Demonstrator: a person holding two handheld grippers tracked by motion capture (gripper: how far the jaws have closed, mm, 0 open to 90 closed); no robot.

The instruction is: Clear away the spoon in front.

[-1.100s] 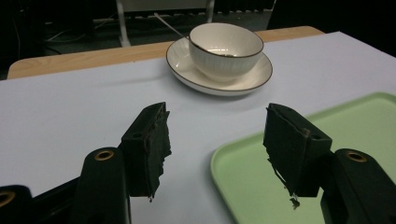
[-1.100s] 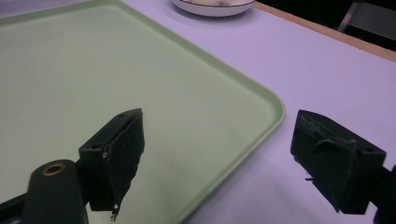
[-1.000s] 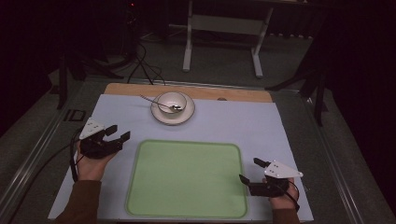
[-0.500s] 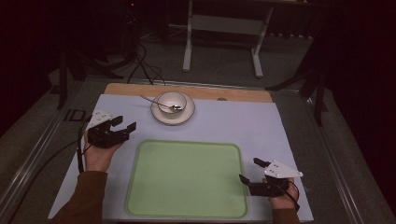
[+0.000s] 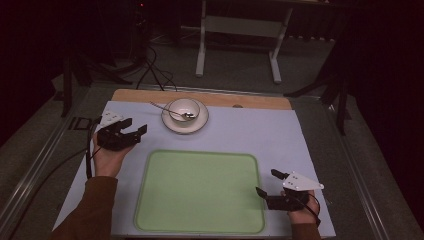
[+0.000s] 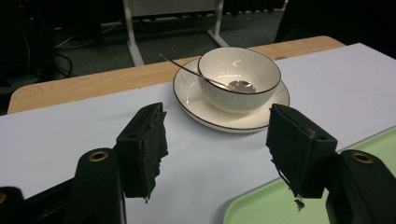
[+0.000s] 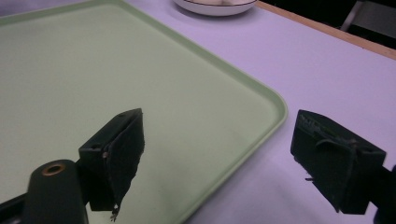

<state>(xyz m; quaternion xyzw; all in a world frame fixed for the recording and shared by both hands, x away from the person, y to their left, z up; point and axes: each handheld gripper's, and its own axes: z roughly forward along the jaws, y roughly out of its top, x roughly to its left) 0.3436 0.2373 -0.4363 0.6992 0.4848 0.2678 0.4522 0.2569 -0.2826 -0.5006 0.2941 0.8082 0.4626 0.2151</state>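
Wooden table [image 5: 260,101] w/ pale lilac sheet [image 5: 280,135]; dark room, white frame legs [image 5: 202,45] behind. Left gripper [image 5: 134,132] jaws wide, just been opening, nothing between, near bowl [image 5: 184,111] on saucer [image 5: 199,125]. Right gripper [image 5: 267,183] jaws apart, empty, at green tray [image 5: 200,190] edge.

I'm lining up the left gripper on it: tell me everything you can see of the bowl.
The bowl is cream-white with a thin dark rim and faint vertical ribs outside, glossy like glazed ceramic. It stands upright on a matching saucer at the far side of the pale table cover, near the wooden edge. A metal spoon lies inside, its thin handle leaning out over the rim. Otherwise it looks empty. The left gripper, jaws open, points toward it without touching.
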